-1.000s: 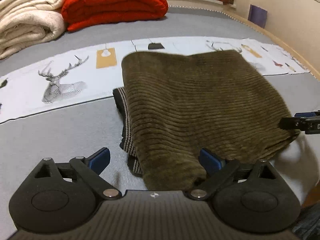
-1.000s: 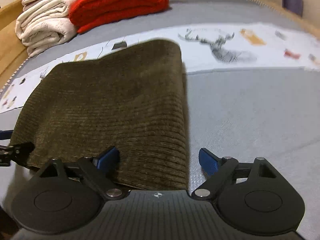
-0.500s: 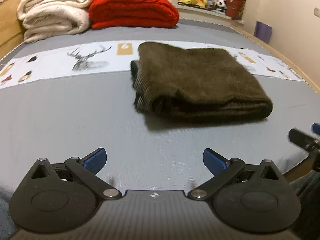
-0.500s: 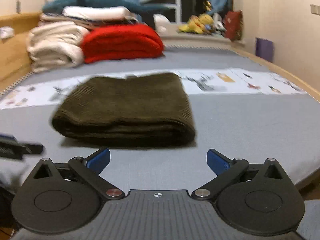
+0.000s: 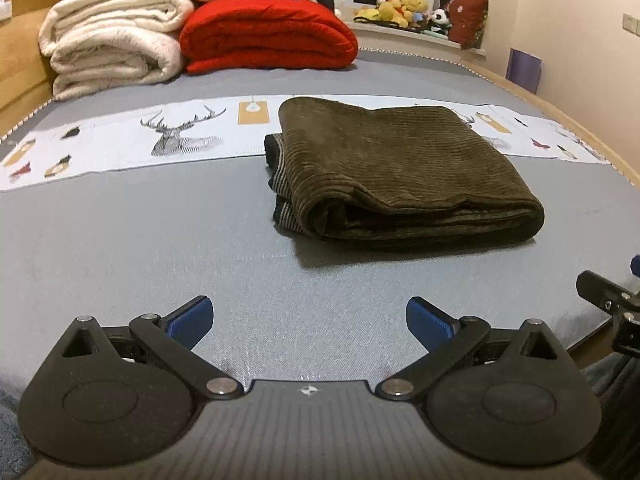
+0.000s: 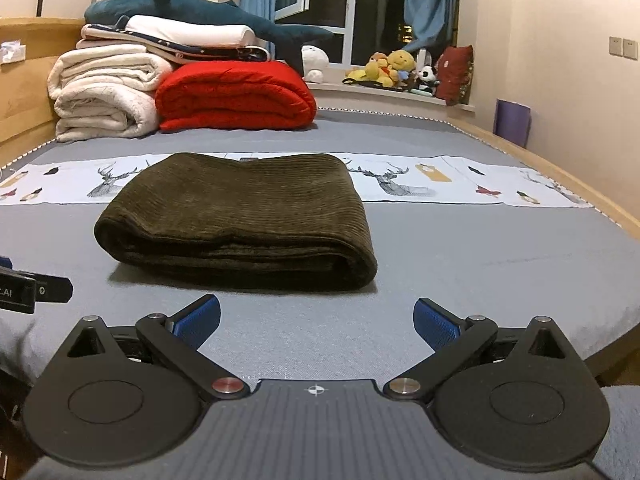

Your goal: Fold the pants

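The bed (image 6: 460,264), covered in grey with a white deer-print strip across its middle, carries everything. Toward its head edge sit a stack of cream blankets (image 6: 104,92) and a red quilt (image 6: 234,94).

The pants (image 6: 240,216), dark olive corduroy, lie nearer the foot edge, roughly central, their far side overlapping the printed strip. They read as a compact, squared bundle of several layers, so the folding looks essentially finished; at most a striped lining edge poking out on the bundle's left side in the left view (image 5: 280,184) might want tucking or squaring up.

The bundle's long axis runs across the bed, side to side. The rounded folded edge faces the foot edge, toward both cameras; the layered open ends point to the left side.

The left gripper (image 5: 310,320) and right gripper (image 6: 316,320) both hang released at the foot edge, jaws spread wide, grasping nothing and clear of the pants.
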`<move>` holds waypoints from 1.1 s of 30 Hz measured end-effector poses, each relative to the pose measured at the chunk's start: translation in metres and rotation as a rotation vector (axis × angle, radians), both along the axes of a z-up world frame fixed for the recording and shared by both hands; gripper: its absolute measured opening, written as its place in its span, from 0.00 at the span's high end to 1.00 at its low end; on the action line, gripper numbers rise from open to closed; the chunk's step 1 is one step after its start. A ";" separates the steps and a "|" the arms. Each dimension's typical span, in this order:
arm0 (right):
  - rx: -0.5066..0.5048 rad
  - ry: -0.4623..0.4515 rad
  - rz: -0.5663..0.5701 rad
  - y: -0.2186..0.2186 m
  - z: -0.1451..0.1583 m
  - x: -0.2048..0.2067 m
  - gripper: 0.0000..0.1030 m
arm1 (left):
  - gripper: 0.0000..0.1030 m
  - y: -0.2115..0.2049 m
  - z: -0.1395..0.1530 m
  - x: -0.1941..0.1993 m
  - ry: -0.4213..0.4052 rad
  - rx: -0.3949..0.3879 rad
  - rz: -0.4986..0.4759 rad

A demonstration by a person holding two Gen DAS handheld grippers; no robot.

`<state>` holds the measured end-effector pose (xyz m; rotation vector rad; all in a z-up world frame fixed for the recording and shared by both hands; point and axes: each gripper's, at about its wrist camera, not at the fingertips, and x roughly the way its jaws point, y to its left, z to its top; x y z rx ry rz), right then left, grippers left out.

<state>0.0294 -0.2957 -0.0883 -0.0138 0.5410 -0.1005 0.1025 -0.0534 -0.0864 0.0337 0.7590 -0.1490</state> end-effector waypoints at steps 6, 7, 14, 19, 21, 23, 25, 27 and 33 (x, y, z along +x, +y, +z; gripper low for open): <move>-0.016 -0.003 0.010 0.002 -0.001 0.001 0.01 | 0.00 0.001 0.000 0.004 0.005 0.003 0.011; -0.016 -0.003 0.011 0.002 -0.001 0.001 0.01 | 0.00 0.001 0.000 0.005 0.006 0.002 0.009; -0.014 -0.005 0.011 0.002 -0.001 0.002 0.01 | 0.00 -0.003 -0.002 0.005 0.007 0.014 -0.002; -0.014 -0.002 0.013 0.001 -0.001 0.002 0.01 | 0.00 -0.002 -0.002 0.005 0.007 0.017 0.008; -0.015 -0.004 0.012 0.001 -0.001 0.002 0.01 | 0.00 -0.003 -0.002 0.005 0.001 0.023 0.013; -0.016 -0.005 0.010 0.001 -0.002 0.003 0.01 | 0.00 -0.003 -0.002 0.005 -0.001 0.026 0.013; -0.016 -0.003 0.011 0.001 -0.002 0.003 0.01 | 0.00 -0.004 -0.002 0.005 0.003 0.027 0.001; -0.018 -0.003 0.011 0.002 -0.002 0.003 0.01 | 0.00 -0.005 -0.003 0.005 0.007 0.029 -0.005; -0.019 -0.003 0.013 0.003 -0.002 0.003 0.01 | 0.00 -0.006 -0.003 0.006 0.010 0.028 -0.002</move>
